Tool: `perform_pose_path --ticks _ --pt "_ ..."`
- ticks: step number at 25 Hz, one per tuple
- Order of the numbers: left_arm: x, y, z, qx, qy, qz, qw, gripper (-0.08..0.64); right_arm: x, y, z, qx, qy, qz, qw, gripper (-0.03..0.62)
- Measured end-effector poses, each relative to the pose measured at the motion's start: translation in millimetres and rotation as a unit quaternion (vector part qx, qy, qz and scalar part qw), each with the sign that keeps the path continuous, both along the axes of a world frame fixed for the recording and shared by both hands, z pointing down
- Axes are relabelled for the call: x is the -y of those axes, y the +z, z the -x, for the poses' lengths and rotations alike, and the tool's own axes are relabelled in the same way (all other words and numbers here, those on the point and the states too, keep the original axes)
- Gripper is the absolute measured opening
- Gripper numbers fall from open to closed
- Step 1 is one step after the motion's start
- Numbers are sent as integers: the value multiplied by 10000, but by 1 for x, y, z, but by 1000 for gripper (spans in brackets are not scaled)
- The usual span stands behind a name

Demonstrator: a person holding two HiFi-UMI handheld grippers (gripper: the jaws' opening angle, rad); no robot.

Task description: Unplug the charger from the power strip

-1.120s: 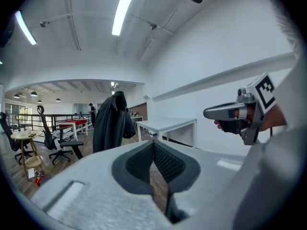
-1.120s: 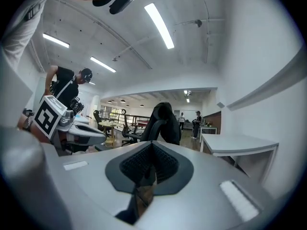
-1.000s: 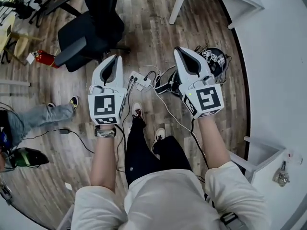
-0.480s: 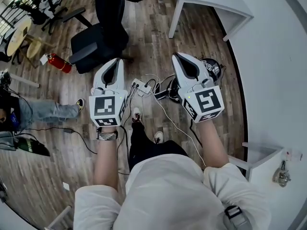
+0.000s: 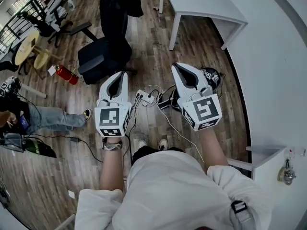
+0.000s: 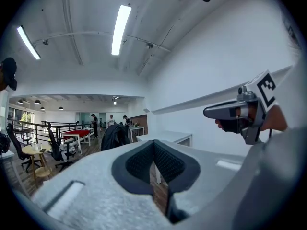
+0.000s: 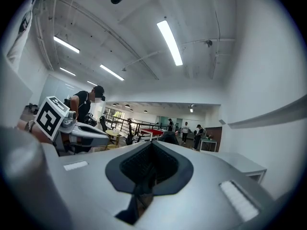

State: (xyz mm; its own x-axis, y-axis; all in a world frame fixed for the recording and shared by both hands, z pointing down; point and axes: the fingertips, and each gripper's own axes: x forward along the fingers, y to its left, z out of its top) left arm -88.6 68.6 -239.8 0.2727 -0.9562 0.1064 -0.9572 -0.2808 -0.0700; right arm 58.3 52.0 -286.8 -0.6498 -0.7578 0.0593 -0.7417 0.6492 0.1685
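Left gripper (image 5: 120, 74): jaws closed, pads together, nothing between them. Its own view looks out across the room at a white wall and ceiling lights, not at the floor.

Right gripper (image 5: 178, 68): jaws closed, nothing held. Its view likewise faces out into the open room, with the left gripper showing at its left edge.

Both grippers are held out in front of the person, side by side and apart, roughly level.

Power strip (image 5: 145, 97): white, lying on the wood floor (image 5: 201, 47). In the head view it shows between the two grippers, nearer the left one. Neither gripper touches it.

Charger: dark plugs (image 5: 139, 96) are seated in the strip, with cables (image 5: 173, 126) running off toward the person's shoes (image 5: 163, 143) and toward a black block (image 5: 166, 98) just right of the strip. Which plug belongs to the charger cannot be told at this size. Nothing has been pulled from the strip.

Surroundings: a black rounded object (image 5: 211, 75) sits near the wall behind the right gripper. A white table (image 5: 201, 4) stands beyond. A black chair (image 5: 101, 56) with a dark jacket (image 5: 118, 6) over its back stands behind the left gripper, and a red extinguisher (image 5: 65, 74) lies left of it. Another person (image 5: 45, 120) sits on the floor at the far left.
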Motion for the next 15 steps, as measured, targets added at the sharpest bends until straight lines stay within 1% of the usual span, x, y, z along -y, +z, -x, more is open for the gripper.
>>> perform_pose_path --ticks 3,7,15 --pt "3 -9 8 7 30 9 10000 5 1 -11 11 69 53 -50 9999 2" --pt "8 -20 18 159 124 -56 9998 5 6 -22 20 217 138 -99 9996 2" --pt "18 -23 17 240 290 -78 9993 5 13 -15 27 228 197 -14 9995 2"
